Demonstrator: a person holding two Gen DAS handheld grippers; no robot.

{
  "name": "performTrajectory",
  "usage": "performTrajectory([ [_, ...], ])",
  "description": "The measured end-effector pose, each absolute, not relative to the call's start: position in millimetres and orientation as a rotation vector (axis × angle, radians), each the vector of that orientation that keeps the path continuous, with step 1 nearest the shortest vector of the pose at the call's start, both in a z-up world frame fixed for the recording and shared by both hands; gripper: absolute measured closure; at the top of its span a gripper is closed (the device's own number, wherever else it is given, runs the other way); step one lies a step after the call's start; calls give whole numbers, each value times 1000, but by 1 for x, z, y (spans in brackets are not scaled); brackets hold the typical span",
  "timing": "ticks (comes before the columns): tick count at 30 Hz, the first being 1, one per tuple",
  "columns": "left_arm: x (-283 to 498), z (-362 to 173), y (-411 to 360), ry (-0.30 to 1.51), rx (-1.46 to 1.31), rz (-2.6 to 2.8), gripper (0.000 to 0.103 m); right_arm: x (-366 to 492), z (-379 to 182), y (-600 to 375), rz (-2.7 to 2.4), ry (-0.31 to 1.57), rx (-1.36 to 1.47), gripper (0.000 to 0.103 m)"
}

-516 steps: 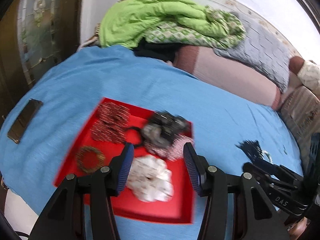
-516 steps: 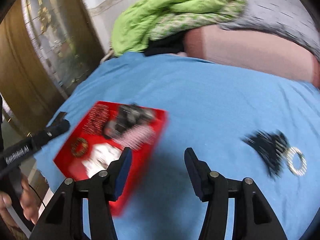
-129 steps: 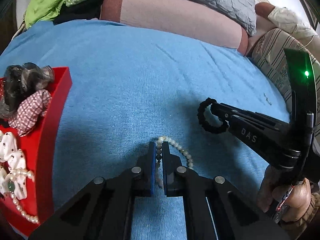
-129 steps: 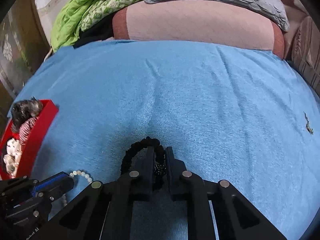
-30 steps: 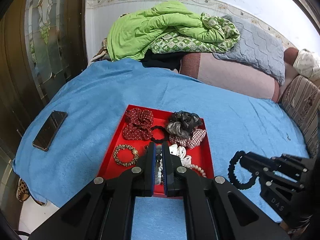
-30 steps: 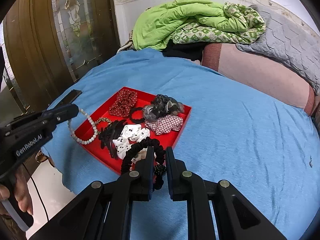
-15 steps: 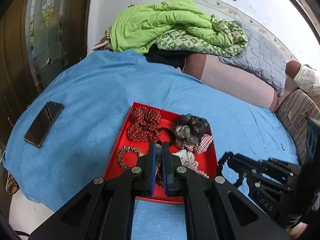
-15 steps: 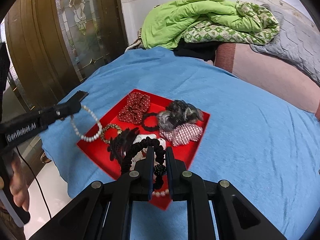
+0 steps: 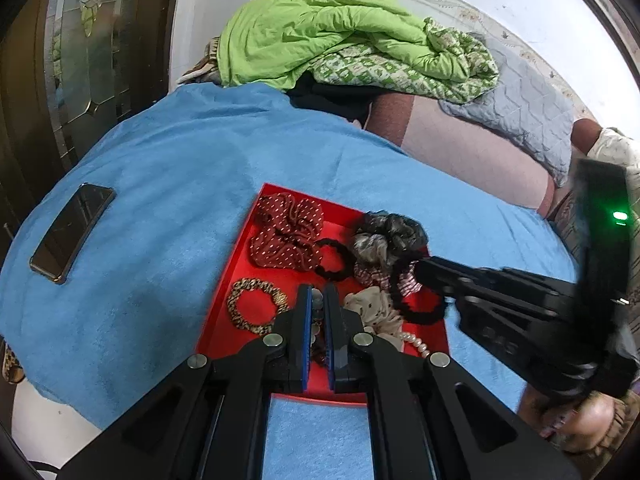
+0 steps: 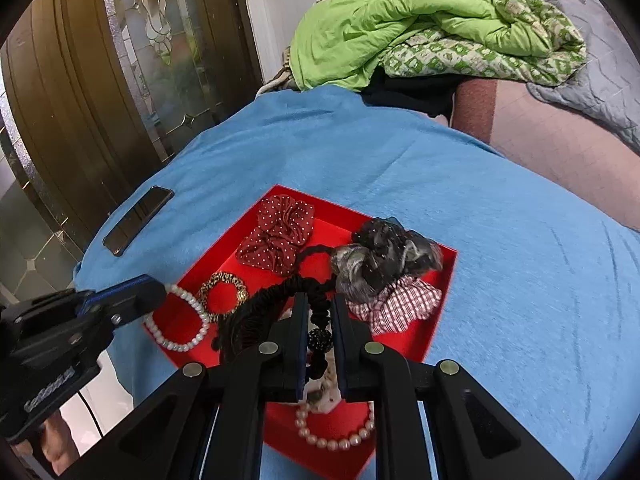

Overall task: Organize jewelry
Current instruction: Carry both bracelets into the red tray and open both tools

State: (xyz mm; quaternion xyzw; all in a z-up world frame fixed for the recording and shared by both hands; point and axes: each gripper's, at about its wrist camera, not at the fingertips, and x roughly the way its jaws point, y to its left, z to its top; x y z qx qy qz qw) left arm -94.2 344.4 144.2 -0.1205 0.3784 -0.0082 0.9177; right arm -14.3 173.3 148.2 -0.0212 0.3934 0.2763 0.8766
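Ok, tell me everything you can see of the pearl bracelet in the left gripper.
The pearl bracelet is a closed loop of round, glossy off-white beads. The left gripper is shut on its top, so it hangs freely over the near-left corner of the red tray, close to a leopard-print band. In the left wrist view its beads show only as blurred discs between the fingers.

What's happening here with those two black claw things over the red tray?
A person is tidying jewelry and hair ties into a red tray on a blue-covered bed. The left gripper has its jaws shut on a pearl bracelet, and the right gripper is shut on a black beaded hair tie. Both are held over the tray, not yet dropped. Scrunchies already lie inside.
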Motion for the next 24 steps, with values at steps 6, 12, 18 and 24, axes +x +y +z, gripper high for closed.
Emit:
performTrajectory([
  [6, -84, 134, 345, 794, -207, 1, 98, 12, 133, 179, 592, 876, 17, 90],
  [12, -75, 110, 346, 850, -172, 51, 98, 32, 119, 188, 581, 916, 44, 90],
  [18, -69, 97, 346, 880, -117, 102, 98, 41, 106, 199, 552, 924, 2, 90],
  [24, -64, 89, 347, 888, -78, 129, 98, 48, 93, 206, 533, 943, -13, 90],
])
